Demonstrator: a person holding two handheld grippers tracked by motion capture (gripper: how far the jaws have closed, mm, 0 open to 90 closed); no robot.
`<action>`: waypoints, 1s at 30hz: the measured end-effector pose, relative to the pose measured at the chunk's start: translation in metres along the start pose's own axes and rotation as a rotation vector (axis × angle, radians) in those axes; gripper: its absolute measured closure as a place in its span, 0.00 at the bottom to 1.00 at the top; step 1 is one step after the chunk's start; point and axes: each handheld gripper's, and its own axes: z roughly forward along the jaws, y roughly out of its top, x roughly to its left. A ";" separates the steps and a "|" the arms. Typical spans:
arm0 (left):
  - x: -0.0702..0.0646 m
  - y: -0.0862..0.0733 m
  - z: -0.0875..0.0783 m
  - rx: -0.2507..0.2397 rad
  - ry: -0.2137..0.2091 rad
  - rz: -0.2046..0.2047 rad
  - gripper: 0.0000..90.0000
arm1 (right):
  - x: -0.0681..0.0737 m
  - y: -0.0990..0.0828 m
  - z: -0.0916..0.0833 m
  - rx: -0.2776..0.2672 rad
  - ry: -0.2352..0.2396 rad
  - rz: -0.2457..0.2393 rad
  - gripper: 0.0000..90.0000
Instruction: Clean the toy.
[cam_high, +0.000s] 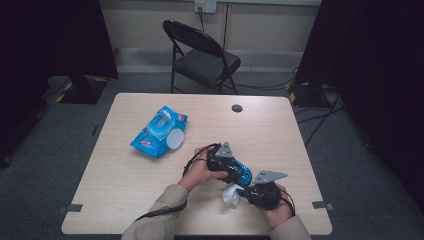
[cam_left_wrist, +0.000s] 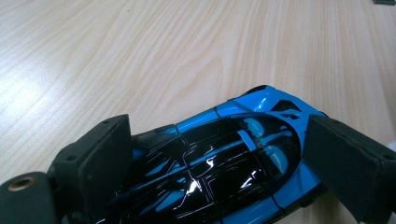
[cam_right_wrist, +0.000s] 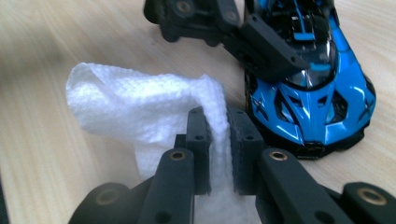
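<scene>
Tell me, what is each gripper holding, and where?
The left gripper clamps the blue toy car by its sides; the right gripper pinches a white wipe by one fold.

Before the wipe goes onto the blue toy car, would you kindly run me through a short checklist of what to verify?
1. Right tongs shut on the white wipe: ok.
2. Left tongs clamp the blue toy car by its sides: ok.
3. Car rests on the table: ok.
4. Wipe touching the car: not ok, a gap shows in the right gripper view.
5. Wipe pack lies clear of the work: ok.
6. Wipe damp enough: cannot tell.
</scene>
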 end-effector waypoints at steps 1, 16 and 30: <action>0.000 0.000 0.000 0.000 0.000 0.001 0.09 | -0.001 0.000 0.001 0.002 -0.001 0.008 0.89; 0.000 -0.001 0.000 -0.004 0.000 0.003 0.09 | -0.009 -0.006 0.006 0.031 -0.041 0.007 0.88; 0.000 -0.001 -0.001 -0.003 0.000 0.001 0.09 | -0.015 -0.009 0.002 0.035 -0.060 0.022 0.88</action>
